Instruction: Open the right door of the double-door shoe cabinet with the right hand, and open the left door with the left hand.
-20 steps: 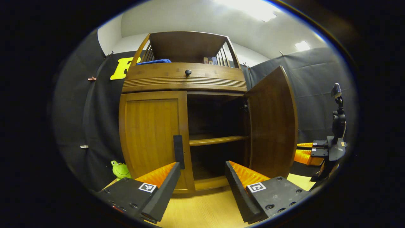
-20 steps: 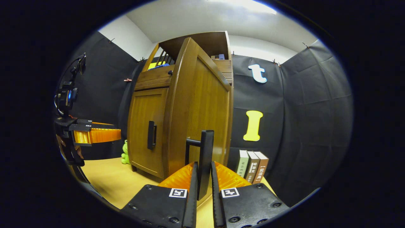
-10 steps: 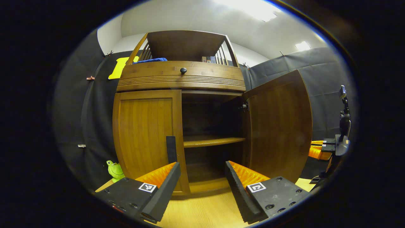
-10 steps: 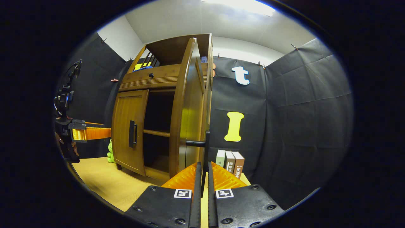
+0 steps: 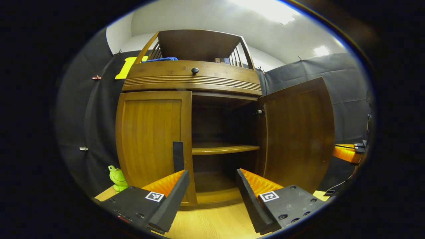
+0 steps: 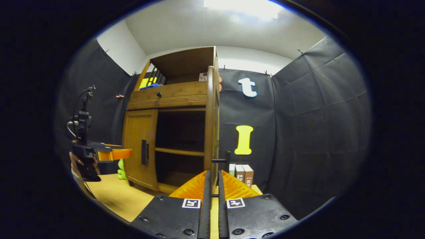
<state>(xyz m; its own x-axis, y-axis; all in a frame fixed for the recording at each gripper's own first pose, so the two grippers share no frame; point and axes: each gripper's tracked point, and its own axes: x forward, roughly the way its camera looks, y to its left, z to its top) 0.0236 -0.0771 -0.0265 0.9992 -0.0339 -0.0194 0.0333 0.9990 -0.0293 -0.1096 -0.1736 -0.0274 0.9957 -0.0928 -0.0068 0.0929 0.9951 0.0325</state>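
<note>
We see the left gripper (image 5: 212,186) with jaws spread wide before the closed, smooth wooden left door (image 5: 151,139) and its slim bar handle (image 5: 178,156). The right gripper (image 6: 212,186) has jaws nearly together; whether they pinch the swung-out right door (image 5: 297,132) handle (image 6: 227,158), we cannot tell.

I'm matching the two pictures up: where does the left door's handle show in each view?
Left gripper view: the left door's handle stands low and left of centre, just above the left tongs.
Right gripper view: it sits left of centre on the shut door.
Shared landmark: the green frog toy left of the cabinet.
</note>
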